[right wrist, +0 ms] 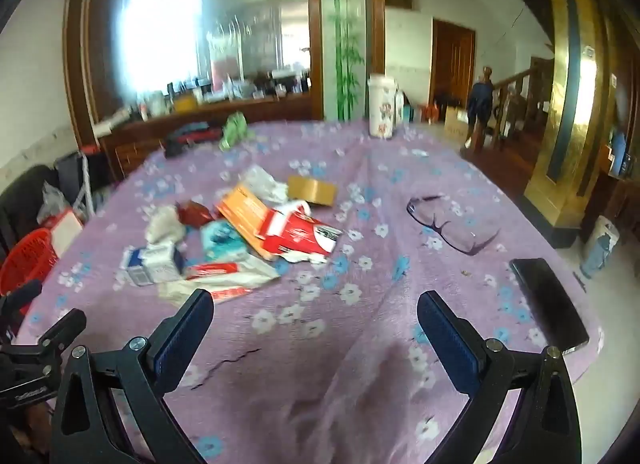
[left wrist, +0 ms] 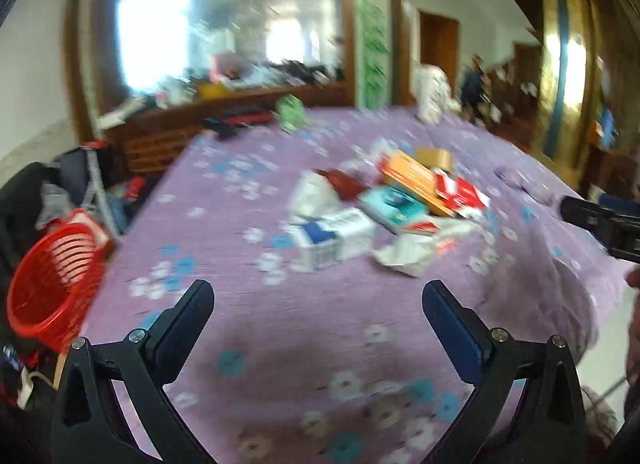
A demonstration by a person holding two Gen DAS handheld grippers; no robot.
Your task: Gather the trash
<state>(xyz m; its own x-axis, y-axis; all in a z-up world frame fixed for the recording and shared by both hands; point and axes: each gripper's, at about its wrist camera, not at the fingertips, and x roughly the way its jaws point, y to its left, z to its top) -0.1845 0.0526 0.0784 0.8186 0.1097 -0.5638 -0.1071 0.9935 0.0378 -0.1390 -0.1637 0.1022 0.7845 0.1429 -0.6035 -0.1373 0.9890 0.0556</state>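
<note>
Both grippers, left gripper (left wrist: 318,302) and right gripper (right wrist: 316,312), hover with fingers spread wide and empty, ready to grab. The trash pile (right wrist: 240,240) sits mid-frame on the purple-clothed surface (right wrist: 360,364); the red basket (left wrist: 52,284) waits at the left edge.

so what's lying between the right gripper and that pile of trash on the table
Nothing: the right wrist view shows only bare flowered cloth between the open right gripper and the trash pile.
</note>
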